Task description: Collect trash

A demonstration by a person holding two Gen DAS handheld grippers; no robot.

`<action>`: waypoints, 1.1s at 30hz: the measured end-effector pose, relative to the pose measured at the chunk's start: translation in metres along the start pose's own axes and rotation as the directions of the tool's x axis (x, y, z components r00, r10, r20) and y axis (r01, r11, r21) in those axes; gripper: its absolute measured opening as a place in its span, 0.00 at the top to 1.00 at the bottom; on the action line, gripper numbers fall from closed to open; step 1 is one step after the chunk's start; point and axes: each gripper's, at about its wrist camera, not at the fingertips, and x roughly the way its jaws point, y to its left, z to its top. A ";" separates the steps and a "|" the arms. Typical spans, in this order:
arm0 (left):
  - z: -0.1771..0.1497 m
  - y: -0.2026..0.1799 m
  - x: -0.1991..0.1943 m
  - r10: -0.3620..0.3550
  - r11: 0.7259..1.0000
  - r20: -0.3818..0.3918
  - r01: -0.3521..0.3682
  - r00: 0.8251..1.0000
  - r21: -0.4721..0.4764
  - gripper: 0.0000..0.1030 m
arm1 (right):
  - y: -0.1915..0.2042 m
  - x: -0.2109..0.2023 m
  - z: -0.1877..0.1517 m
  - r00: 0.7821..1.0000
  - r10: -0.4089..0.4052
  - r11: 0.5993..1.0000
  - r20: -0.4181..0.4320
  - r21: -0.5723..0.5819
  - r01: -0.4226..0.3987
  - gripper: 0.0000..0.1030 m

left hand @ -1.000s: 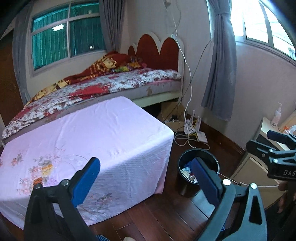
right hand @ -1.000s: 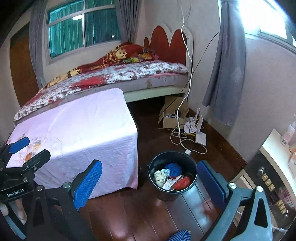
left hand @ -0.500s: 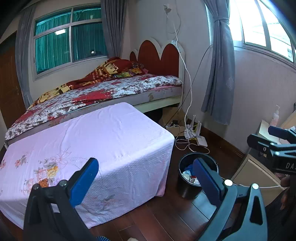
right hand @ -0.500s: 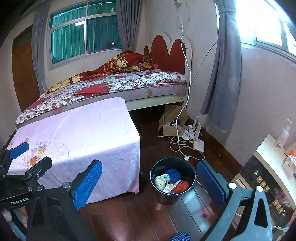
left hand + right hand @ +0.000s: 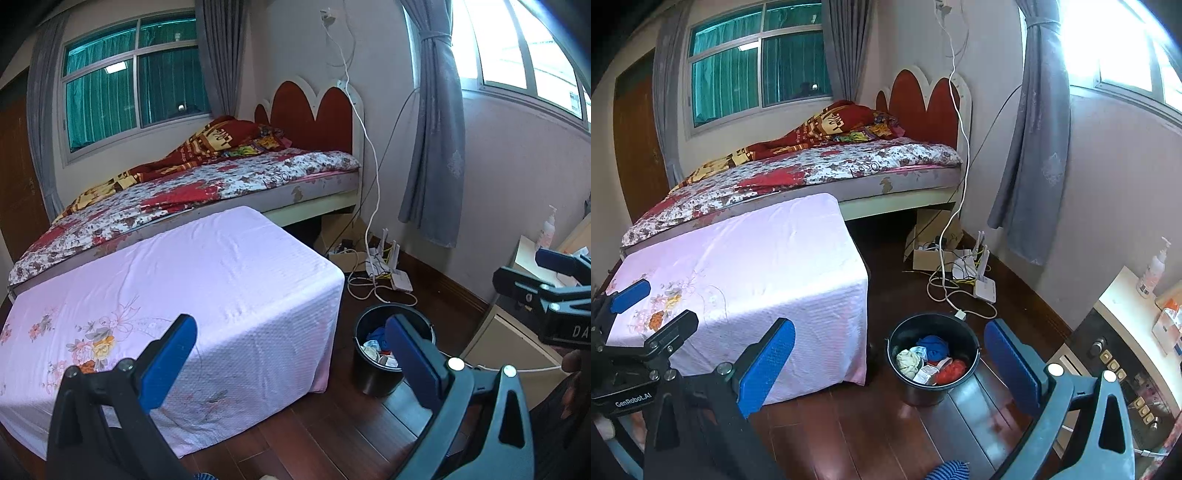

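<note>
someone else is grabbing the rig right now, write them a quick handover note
Left gripper: jaws wide open, holding nothing, raised over the near edge of the pink-covered table.
Right gripper: jaws wide open, holding nothing, aimed at the black bucket.
Bucket: on the wood floor by the table's right corner, holding a blue item, a red item, a pale wad and wrappers.
Done: trash is in the bucket; no loose trash shows on the table top.
Left: none clearly in view; check around the cardboard box and cables by the bed before stopping.
</note>
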 end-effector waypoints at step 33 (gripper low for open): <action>0.000 0.004 -0.001 0.001 1.000 -0.004 -0.001 1.000 0.000 0.01 | 0.002 0.004 -0.005 1.000 -0.005 1.000 -0.018 -0.002 0.005 0.00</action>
